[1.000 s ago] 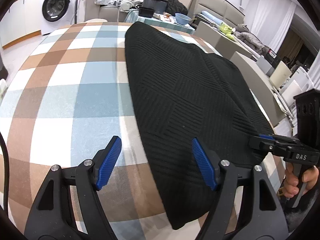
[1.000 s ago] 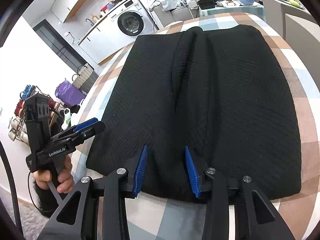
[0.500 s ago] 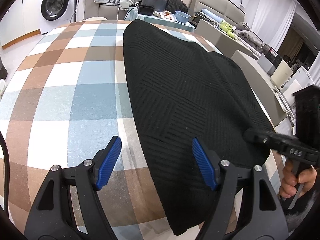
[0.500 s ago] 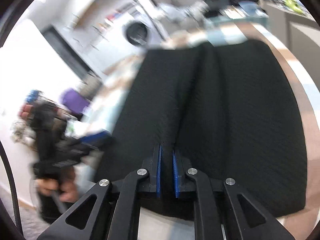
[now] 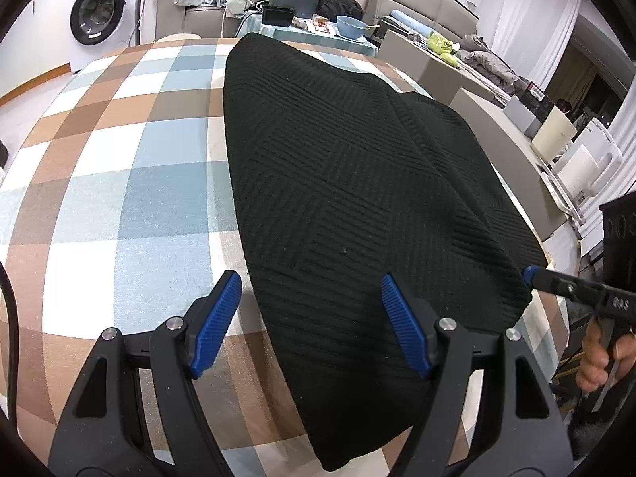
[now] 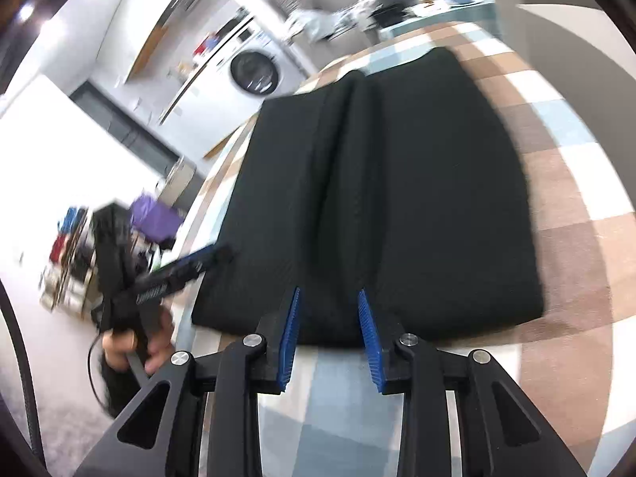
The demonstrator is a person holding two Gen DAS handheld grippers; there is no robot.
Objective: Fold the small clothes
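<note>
A black ribbed knit garment (image 5: 349,183) lies flat on the checked tablecloth (image 5: 119,183). My left gripper (image 5: 310,284) is open, straddling the garment's near left edge without pressing it. In the right wrist view the garment (image 6: 437,198) shows a raised fold running down its middle. My right gripper (image 6: 328,300) sits at the near hem with that fold between its blue pads (image 6: 292,318); its jaws are opening and the pads stand off the cloth. Each view shows the other gripper: the right gripper (image 5: 530,274) at the garment's near right corner, the left gripper (image 6: 214,254) at the left corner.
A washing machine (image 5: 99,12) and a low table with a blue bowl (image 5: 351,24) stand beyond the table's far end. Grey boxes (image 5: 477,111) line the right side. A hand (image 5: 596,357) holds the right gripper past the table edge. A purple bag (image 6: 155,218) sits on the floor.
The right gripper pinched shut on the garment's middle fold at the hem, then opened again and shifted sideways. The left gripper stayed open and still.
</note>
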